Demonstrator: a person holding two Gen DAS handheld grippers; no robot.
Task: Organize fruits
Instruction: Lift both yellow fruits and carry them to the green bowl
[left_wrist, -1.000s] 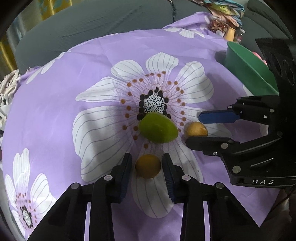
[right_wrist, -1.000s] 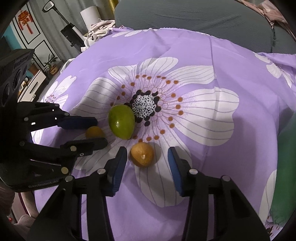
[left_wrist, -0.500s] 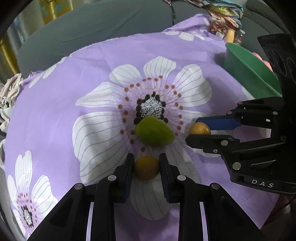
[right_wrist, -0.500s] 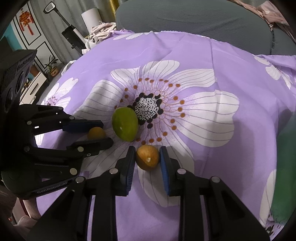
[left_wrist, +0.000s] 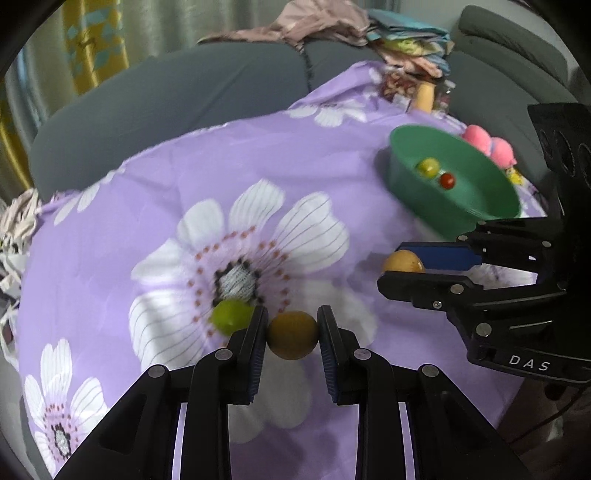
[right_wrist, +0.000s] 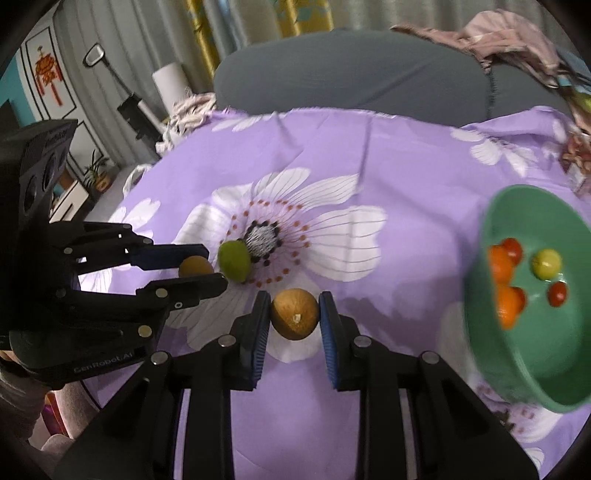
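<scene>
Left gripper: I angle it steeply downward over the purple flowered cloth; its two pads are clamped on a round yellow-brown fruit, one pad on each side.
Left fruit: clear of the cloth, between my fingertips; round, so I can tell no long axis.
Right gripper: also tilted steeply downward, pads pressed on a second brownish fruit.
Right fruit: slightly oval, its pale stem scar turned toward my camera and a little downward; held off the cloth.
The two grippers: side by side, the right one seen from the left camera with its fruit gripped between the tips.
Green fruit: lies on the cloth beside the dark centre of the big white flower print; egg-shaped, long axis running roughly from upper left to lower right in the right view; just beyond my left fingertips.
Green bowl: on the cloth to the right, holding orange, red and yellow-green fruits; blurred.
Background: grey sofa behind the cloth.
</scene>
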